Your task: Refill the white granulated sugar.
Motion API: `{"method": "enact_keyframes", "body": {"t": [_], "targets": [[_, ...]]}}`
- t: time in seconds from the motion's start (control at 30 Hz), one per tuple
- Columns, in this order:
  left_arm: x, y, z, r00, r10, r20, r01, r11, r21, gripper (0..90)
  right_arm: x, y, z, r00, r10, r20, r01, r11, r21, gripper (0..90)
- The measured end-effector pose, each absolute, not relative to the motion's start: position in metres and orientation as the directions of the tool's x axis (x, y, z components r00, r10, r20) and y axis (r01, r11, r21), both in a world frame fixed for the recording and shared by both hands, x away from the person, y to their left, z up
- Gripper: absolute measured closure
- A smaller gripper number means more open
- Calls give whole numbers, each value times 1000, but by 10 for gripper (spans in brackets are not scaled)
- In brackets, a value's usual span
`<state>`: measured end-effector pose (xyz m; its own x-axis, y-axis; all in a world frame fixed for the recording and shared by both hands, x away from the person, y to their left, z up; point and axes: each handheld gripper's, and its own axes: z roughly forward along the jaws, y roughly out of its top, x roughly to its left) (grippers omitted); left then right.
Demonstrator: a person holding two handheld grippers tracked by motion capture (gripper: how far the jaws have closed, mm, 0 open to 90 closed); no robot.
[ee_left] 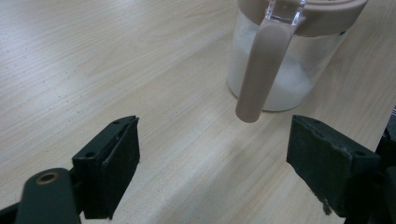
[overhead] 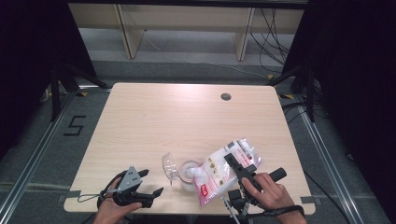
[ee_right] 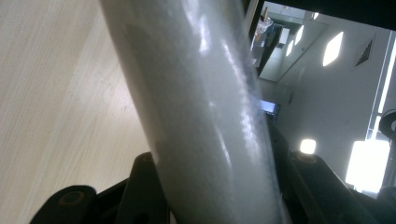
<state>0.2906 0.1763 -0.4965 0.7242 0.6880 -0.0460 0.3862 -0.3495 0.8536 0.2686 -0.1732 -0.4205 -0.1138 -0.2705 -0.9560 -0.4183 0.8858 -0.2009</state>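
While label unreadable | right tongs point(overhead: 236, 164) clench bag point(overhead: 223, 170) | left tongs point(overhead: 150, 182) released

The bag point(overhead: 224, 170) pressed between the right gripper's point(overhead: 239, 169) black jaws is clear plastic packed with white grains, printed with red patches and small red marks; close between the fingers it reads as pale grey-white with glossy streaks. Ahead of the left gripper's point(ee_left: 215, 158) black, wide-apart fingers stands a clear jar point(ee_left: 280, 70) with a dusty-pink rim and handle, white grains inside. The table point(overhead: 187, 116) beneath both is pale wood with fine straight grain.
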Motion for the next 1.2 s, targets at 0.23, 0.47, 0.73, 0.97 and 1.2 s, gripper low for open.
{"method": "enact_keyframes", "body": {"t": [0.23, 0.47, 0.73, 0.97, 1.2], "targets": [[291, 177, -496, 725, 688, -38, 384, -357, 852, 169, 275, -174, -419, -100, -296, -950, -422, 877, -229, 659], [291, 178, -496, 725, 688, -28, 384, -370, 846, 169, 278, -180, -417, -94, -297, -950, -416, 879, -233, 670], [291, 177, -496, 725, 687, -42, 385, -355, 852, 169, 276, -184, -416, -95, -278, -956, -417, 883, -216, 675], [290, 178, -495, 724, 689, -37, 385, -358, 851, 169, 270, -187, -414, -116, -266, -957, -395, 896, -201, 680], [290, 178, -495, 722, 691, -40, 387, -355, 851, 169, 266, -187, -413, -117, -266, -957, -407, 892, -199, 682]]}}
